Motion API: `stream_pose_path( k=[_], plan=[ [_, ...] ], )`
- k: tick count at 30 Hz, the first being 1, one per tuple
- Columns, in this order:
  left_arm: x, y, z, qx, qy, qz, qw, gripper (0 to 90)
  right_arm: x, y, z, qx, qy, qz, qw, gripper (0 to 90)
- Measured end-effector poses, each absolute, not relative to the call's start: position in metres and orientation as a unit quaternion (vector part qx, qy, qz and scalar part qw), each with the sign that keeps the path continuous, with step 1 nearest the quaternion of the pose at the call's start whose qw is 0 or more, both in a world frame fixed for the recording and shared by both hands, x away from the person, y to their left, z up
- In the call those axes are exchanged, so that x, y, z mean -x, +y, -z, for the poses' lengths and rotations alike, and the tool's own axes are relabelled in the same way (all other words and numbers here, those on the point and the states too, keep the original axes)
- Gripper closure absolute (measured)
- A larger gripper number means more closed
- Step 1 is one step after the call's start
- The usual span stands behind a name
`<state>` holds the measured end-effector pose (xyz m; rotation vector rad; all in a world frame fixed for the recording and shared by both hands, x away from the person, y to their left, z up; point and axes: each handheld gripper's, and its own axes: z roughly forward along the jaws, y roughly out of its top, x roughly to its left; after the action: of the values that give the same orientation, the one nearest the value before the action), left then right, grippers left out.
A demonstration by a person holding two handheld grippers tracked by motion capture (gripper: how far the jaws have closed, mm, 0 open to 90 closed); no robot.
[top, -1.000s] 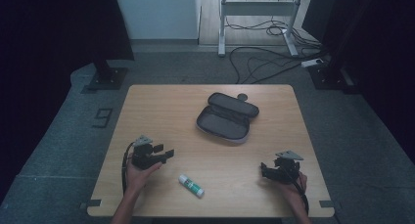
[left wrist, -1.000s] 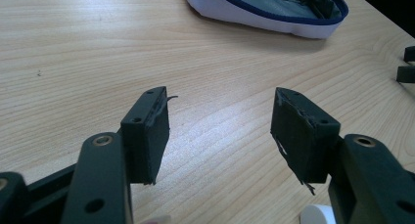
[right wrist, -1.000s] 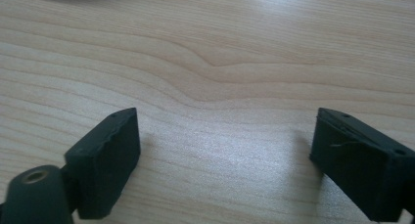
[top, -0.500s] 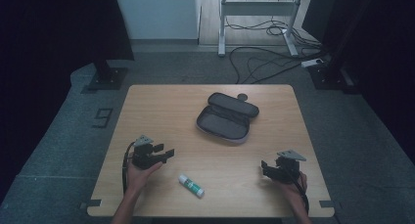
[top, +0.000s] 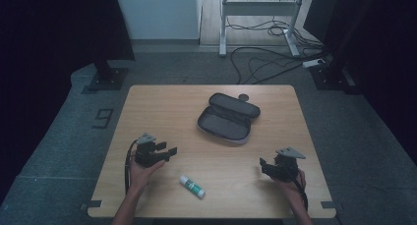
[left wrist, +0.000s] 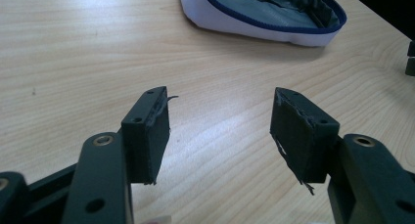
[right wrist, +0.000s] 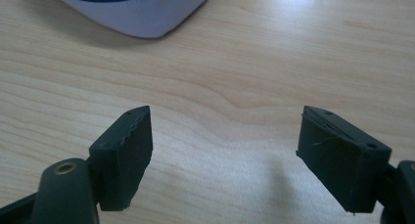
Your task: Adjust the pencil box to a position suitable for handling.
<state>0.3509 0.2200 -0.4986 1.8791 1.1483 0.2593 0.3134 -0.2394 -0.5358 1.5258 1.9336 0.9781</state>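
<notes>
An open grey pencil case (top: pixel 228 118) with a blue-edged rim lies on the far middle of the wooden table (top: pixel 162 107). A white glue stick (top: pixel 192 185) with a green label lies near the front edge, between the two hands. My left gripper (top: pixel 170 153) rests at the front left, pointing right, open with nothing between its pads (left wrist: pixel 220 131); the pencil case (left wrist: pixel 264 13) is ahead of it. My right gripper (top: pixel 262 165) sits at the front right, pointing left. Its jaws have just been closing a little but stand open over bare wood (right wrist: pixel 225 150), with a corner of the case (right wrist: pixel 132 9) ahead.
A small dark round thing (top: pixel 243 96) lies just behind the pencil case. Beyond the table's far edge stand a metal frame (top: pixel 258 9) and cables (top: pixel 265 63) on the floor. A dark stand foot (top: pixel 105 80) sits at the far left.
</notes>
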Motion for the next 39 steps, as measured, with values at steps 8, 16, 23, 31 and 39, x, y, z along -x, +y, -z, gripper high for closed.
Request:
stream_pose_path(
  k=[8,16,23,31,39],
  plan=[
    [-0.365,0.210,0.493,-0.758,0.463,-0.104,0.448,40.9,-0.320,-0.237,0.522,-0.551,0.701,-0.381,0.243,23.1],
    [-0.378,0.201,0.484,-0.758,0.464,-0.111,0.444,40.6,-0.329,-0.226,0.512,-0.539,0.706,-0.388,0.245,25.8],
    [-0.391,0.192,0.482,-0.764,0.464,-0.118,0.434,41.0,-0.340,-0.219,0.509,-0.533,0.709,-0.394,0.240,28.3],
    [-0.404,0.182,0.485,-0.760,0.467,-0.105,0.439,41.6,-0.350,-0.214,0.508,-0.533,0.710,-0.400,0.228,30.2],
    [-0.416,0.171,0.486,-0.765,0.468,-0.110,0.428,41.7,-0.358,-0.210,0.504,-0.532,0.708,-0.406,0.225,31.3]
  ],
)
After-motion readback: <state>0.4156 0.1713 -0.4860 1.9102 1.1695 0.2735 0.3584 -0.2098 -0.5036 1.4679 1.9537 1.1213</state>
